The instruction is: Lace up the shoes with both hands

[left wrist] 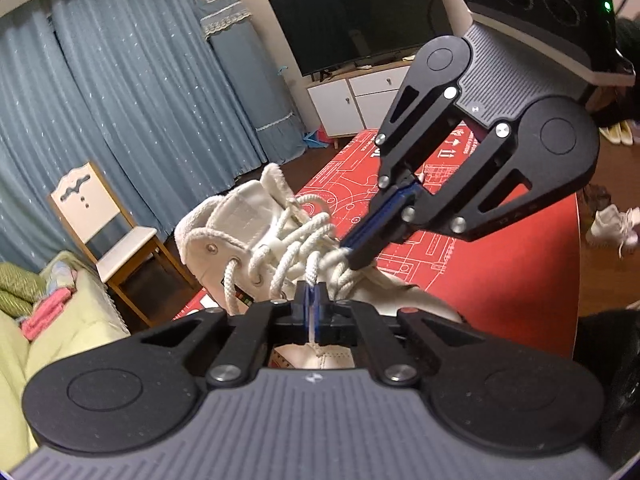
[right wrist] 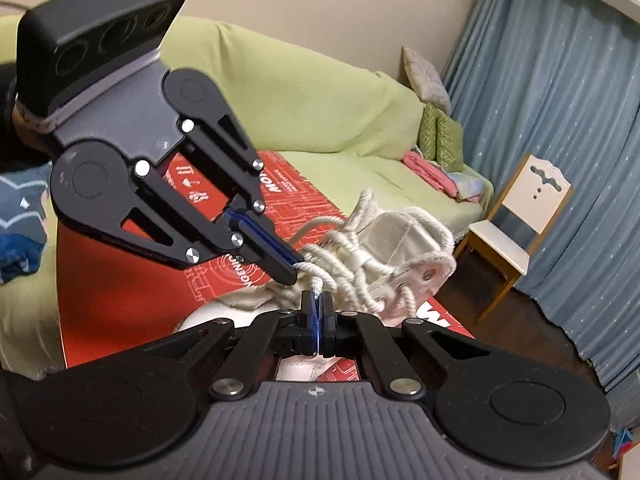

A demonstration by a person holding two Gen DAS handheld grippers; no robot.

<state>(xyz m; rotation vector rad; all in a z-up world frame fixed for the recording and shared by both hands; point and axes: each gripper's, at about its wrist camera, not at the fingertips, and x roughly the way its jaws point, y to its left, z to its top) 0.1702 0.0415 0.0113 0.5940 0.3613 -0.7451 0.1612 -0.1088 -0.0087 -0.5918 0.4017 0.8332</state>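
Note:
A white high-top shoe point(left wrist: 236, 216) point(right wrist: 404, 236) with thick white rope laces point(left wrist: 288, 252) point(right wrist: 352, 264) lies on a red printed board point(left wrist: 480, 280) point(right wrist: 132, 288). In the left wrist view, my left gripper point(left wrist: 311, 294) is shut on a strand of lace that rises between its blue pads. My right gripper point(left wrist: 353, 257) reaches in from the upper right and is shut on another strand beside it. From the right wrist view, the right gripper point(right wrist: 317, 299) pinches a lace end, and the left gripper point(right wrist: 291, 273) pinches a strand just up and left of it. The two sets of tips are close together over the lacing.
A wooden chair with a white seat point(left wrist: 120, 240) point(right wrist: 508, 240) stands by blue curtains point(left wrist: 120, 100). A green-covered sofa point(right wrist: 320, 120) lies behind the board. A TV point(left wrist: 352, 12) sits on a white cabinet point(left wrist: 360, 92). Another white shoe point(left wrist: 612, 226) lies on the floor.

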